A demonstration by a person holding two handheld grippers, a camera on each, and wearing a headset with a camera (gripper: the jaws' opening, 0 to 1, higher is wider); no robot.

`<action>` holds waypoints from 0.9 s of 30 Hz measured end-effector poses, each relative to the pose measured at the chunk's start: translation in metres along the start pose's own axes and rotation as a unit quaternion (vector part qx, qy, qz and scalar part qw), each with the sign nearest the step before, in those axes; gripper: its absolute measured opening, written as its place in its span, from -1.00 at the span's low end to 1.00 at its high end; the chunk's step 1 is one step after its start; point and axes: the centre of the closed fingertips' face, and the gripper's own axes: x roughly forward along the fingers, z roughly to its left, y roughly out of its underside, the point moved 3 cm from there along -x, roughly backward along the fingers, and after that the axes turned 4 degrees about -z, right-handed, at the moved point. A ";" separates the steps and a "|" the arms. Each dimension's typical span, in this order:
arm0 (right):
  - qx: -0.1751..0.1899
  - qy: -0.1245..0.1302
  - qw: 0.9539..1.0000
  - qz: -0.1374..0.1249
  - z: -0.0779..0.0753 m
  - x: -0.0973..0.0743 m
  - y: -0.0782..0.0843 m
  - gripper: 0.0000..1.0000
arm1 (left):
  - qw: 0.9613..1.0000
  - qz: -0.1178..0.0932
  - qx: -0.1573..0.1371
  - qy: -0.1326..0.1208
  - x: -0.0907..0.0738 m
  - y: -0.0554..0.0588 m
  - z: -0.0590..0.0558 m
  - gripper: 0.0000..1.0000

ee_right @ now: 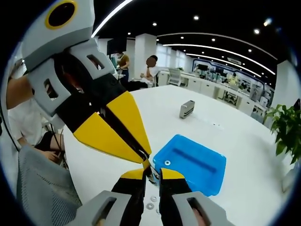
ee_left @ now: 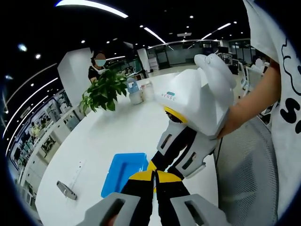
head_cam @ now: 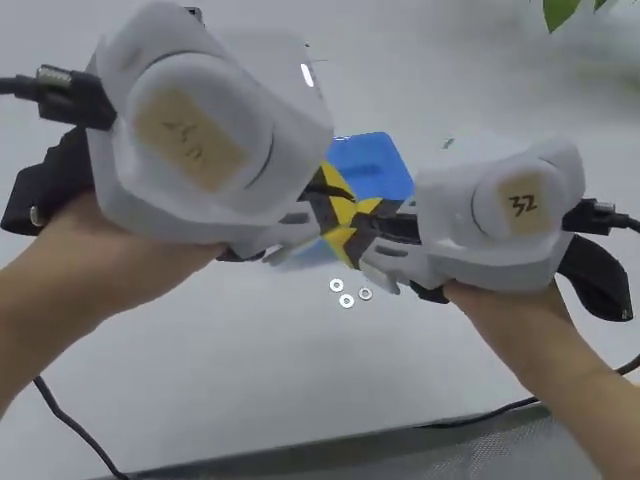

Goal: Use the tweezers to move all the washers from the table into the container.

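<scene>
Both grippers are held tip to tip above the white table. My left gripper and my right gripper meet over the blue container. In the right gripper view, a thin dark tool, apparently the tweezers, runs from the left gripper's shut yellow jaws into my right gripper. My left gripper looks shut too. Three washers lie on the table just below the tips. One washer sits inside the container. Two washers lie near its edge.
A grey metal object lies on the table beyond the container. A potted plant stands at the far edge. A mesh chair back is close to me. Black cables trail over the near table edge.
</scene>
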 end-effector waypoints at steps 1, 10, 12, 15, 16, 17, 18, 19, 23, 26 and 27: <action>0.001 0.000 1.000 0.001 0.000 0.000 0.001 -0.86 | 1.000 0.000 -0.001 0.001 0.000 0.001 -0.001 -1.00; -0.003 -0.021 1.000 0.023 0.004 0.006 0.021 -0.87 | 1.000 0.008 -0.026 0.008 0.012 0.015 -0.008 -1.00; -0.011 -0.024 0.999 0.025 0.002 0.007 0.025 -0.87 | 1.000 0.008 -0.028 0.006 0.015 0.018 -0.008 -1.00; -0.013 -0.037 0.999 0.031 0.000 0.009 0.030 -0.87 | 0.999 0.009 -0.044 0.005 0.019 0.021 -0.007 -1.00; -0.012 -0.039 0.999 0.031 0.000 0.010 0.030 -0.87 | 0.999 0.010 -0.045 0.004 0.019 0.021 -0.006 -1.00; -0.008 -0.045 0.998 0.033 0.000 0.011 0.032 -0.87 | 0.999 0.012 -0.046 0.004 0.020 0.022 -0.006 -1.00; -0.008 -0.046 0.998 0.033 0.000 0.012 0.033 -0.87 | 0.999 0.015 -0.047 0.004 0.021 0.024 -0.006 -1.00; -0.009 -0.046 0.998 0.033 -0.001 0.013 0.034 -0.87 | 0.999 0.016 -0.046 0.004 0.021 0.024 -0.006 -1.00; -0.004 -0.054 0.998 0.035 -0.002 0.017 0.037 -0.87 | 0.998 0.023 -0.050 0.006 0.025 0.029 -0.003 -1.00; 0.003 -0.055 0.998 0.036 -0.004 0.019 0.040 -0.87 | 0.998 0.023 -0.055 0.007 0.027 0.031 -0.001 -1.00; 0.005 -0.055 0.998 0.035 -0.005 0.019 0.041 -0.87 | 0.998 0.022 -0.057 0.008 0.028 0.032 -0.001 -1.00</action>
